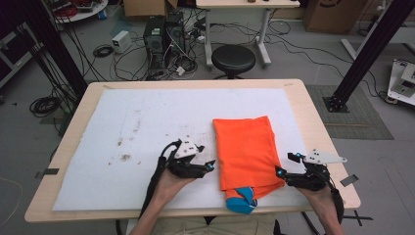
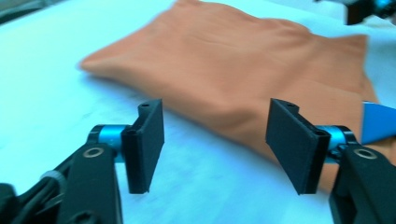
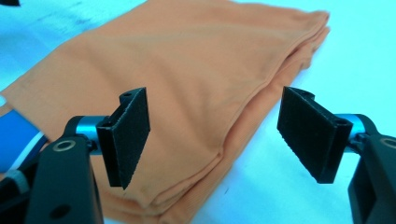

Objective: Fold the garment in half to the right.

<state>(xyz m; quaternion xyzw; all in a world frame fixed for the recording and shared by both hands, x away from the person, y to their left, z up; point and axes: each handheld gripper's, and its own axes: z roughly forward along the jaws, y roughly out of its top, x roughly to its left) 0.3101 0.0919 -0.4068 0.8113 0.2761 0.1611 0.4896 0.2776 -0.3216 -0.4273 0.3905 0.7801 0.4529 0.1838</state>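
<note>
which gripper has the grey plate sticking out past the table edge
The right gripper, beside the folded orange cloth: its grey three-cornered plate reaches beyond the wooden table edge, while the left gripper sits over the white mat.

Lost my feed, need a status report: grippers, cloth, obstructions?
Left gripper open, right gripper open, both empty. Folded orange cloth flat on white mat, blue fabric poking out. Nothing blocking.
</note>
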